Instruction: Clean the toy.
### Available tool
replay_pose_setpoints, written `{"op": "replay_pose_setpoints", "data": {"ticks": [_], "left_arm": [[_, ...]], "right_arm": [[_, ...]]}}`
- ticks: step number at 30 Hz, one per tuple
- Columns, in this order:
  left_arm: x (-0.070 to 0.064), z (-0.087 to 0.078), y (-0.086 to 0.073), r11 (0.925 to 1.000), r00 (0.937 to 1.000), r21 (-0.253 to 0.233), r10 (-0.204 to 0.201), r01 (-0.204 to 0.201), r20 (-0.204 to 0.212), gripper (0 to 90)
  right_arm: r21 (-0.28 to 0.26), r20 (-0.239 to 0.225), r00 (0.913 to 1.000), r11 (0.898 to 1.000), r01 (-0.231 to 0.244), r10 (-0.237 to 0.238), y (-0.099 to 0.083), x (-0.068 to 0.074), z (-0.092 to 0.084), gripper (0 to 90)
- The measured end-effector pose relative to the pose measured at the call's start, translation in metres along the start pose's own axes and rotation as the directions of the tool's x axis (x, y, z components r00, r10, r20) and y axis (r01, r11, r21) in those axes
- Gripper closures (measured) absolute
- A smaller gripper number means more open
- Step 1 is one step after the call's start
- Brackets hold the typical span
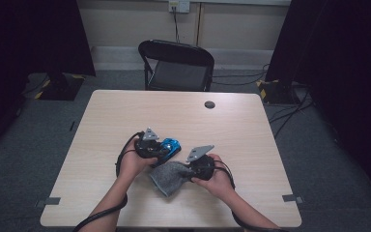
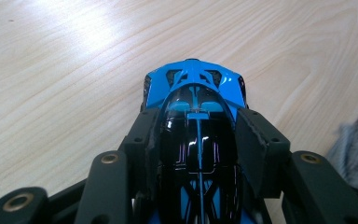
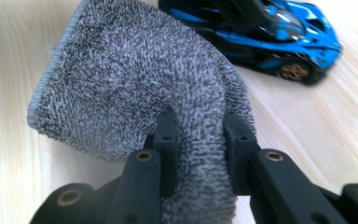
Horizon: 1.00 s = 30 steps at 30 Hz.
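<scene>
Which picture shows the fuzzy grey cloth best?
The right gripper view: the grey cloth is close, pinched in the right claw. The high view shows it small, and the left gripper view catches just an edge.

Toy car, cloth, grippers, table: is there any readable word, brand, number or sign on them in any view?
None readable. The blue toy car held by the left gripper carries only stripes, no lettering. The grey cloth in the right gripper is unmarked; the table is bare wood grain.
</scene>
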<state>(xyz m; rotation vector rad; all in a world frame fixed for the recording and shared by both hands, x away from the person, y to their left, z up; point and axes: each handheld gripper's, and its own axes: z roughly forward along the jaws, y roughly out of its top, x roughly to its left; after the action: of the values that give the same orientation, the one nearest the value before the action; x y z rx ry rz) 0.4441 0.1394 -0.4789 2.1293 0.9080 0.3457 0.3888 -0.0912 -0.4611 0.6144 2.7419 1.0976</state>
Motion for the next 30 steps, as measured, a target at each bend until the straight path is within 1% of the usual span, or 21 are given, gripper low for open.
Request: {"op": "replay_pose_setpoints", "data": {"ticks": [1, 3, 4, 5, 6, 7, 10, 13, 19, 30], "left_arm": [[0.000, 0.000, 0.000, 1.0000, 1.0000, -0.003, -0.003, 0.003, -0.001, 51.7], [0.000, 0.000, -0.001, 1.0000, 1.0000, -0.008, 0.002, -0.002, -0.001, 51.7], [0.000, 0.000, -0.001, 1.0000, 1.0000, -0.008, 0.002, -0.002, -0.001, 51.7], [0.000, 0.000, -0.002, 0.9999, 1.0000, -0.011, 0.000, 0.000, 0.000, 51.7], [0.000, 0.000, -0.002, 0.9999, 1.0000, -0.011, 0.000, 0.000, 0.000, 51.7], [0.000, -0.001, -0.002, 0.9999, 1.0000, -0.013, 0.001, -0.001, 0.001, 51.7], [0.000, -0.001, -0.003, 0.9999, 1.0000, -0.013, 0.008, -0.008, 0.000, 51.7], [0.000, -0.001, -0.003, 0.9999, 1.0000, -0.015, 0.009, -0.009, 0.000, 51.8], [0.000, -0.001, -0.003, 0.9998, 1.0000, -0.016, 0.008, -0.008, 0.000, 51.8], [0.000, -0.001, -0.004, 0.9998, 1.0000, -0.020, 0.007, -0.007, 0.000, 51.8]], "right_arm": [[0.001, 0.005, 1.0000, 1.000, 0.008, -0.008, 0.002, 0.001, 0.003, 70.8], [0.008, 0.011, 0.9999, 1.000, 0.007, -0.007, 0.008, 0.001, 0.011, 70.7], [0.008, 0.011, 0.9999, 1.000, 0.007, -0.007, 0.008, 0.001, 0.011, 70.7], [0.013, 0.011, 0.9999, 1.000, 0.006, -0.006, 0.010, 0.000, 0.016, 70.7], [0.013, 0.011, 0.9999, 1.000, 0.006, -0.006, 0.010, 0.000, 0.016, 70.7], [0.020, 0.015, 0.9999, 1.000, 0.003, -0.004, 0.011, -0.001, 0.021, 70.8], [0.032, 0.022, 0.9997, 0.999, 0.005, -0.006, 0.012, -0.002, 0.025, 70.8], [0.035, 0.030, 0.9995, 0.999, 0.008, -0.009, 0.012, -0.004, 0.027, 70.7], [0.036, 0.034, 0.9994, 0.999, -0.008, 0.007, 0.010, -0.008, 0.030, 70.8], [0.042, 0.055, 0.9982, 0.999, -0.024, 0.022, 0.010, -0.016, 0.029, 70.8]]}}
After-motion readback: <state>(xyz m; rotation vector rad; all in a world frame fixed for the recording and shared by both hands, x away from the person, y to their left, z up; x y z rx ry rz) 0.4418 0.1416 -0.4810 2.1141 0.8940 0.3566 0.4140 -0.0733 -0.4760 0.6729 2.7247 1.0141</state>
